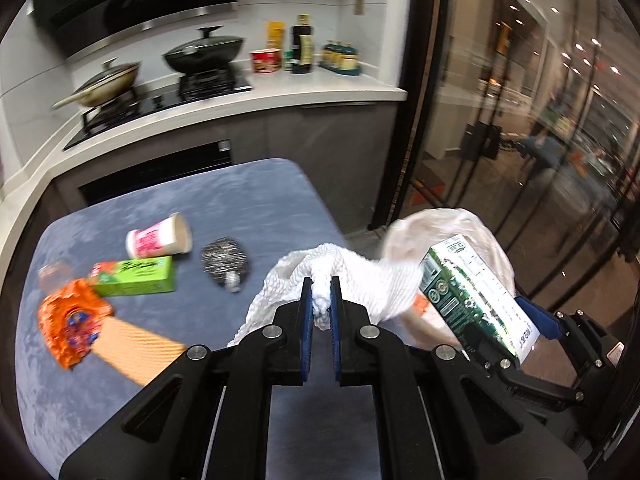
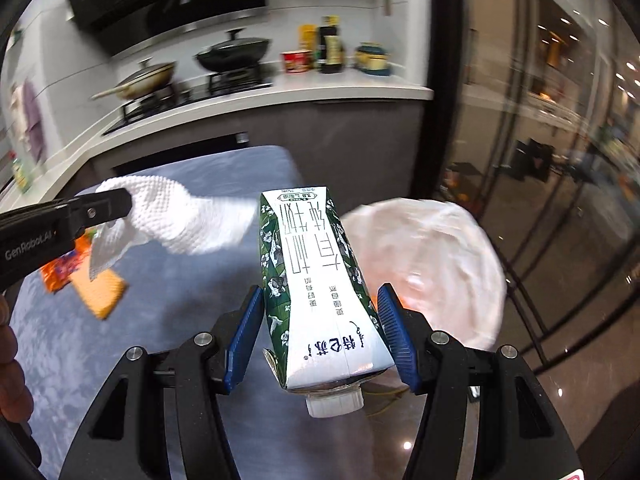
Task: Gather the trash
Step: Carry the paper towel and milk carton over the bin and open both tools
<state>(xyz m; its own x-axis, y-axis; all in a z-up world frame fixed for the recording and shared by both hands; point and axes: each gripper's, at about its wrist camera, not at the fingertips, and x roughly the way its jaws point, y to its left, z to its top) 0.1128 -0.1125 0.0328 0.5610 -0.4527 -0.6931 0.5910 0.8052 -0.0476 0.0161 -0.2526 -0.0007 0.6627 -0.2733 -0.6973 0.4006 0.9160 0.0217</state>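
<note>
Kitchen counters with two lidded woks on a stove (image 1: 160,100) run behind a blue-grey, velvety table (image 1: 248,192) with rounded corners; a glass wall stands along its right side.

The left gripper (image 1: 321,300) is pinched tight on a crumpled white paper towel (image 1: 360,276), whose dimpled, quilted sheet bunches between the ribbed blue pads and trails out over the table's right edge. The right gripper (image 2: 320,320) has its jaws partway apart, clamped on the two sides of a green-and-white milk carton (image 2: 316,280), a tall box with a leaf pattern, printed characters and a white screw cap facing the camera. The carton points away and downward, its far end just beside a pale, thin plastic bag (image 2: 432,264) with an open, rounded mouth, off the table's right edge. Both grippers slope downward side by side, the left one's black finger reaching in from the left in the right wrist view.

Near the table's left edge lie a toppled paper cup (image 1: 160,236), a green box (image 1: 136,280), a crinkled orange foil wrapper (image 1: 68,320) and an orange ribbed wafer (image 1: 136,344). A grey scrubber of steel wool (image 1: 226,262) sits toward the middle.
</note>
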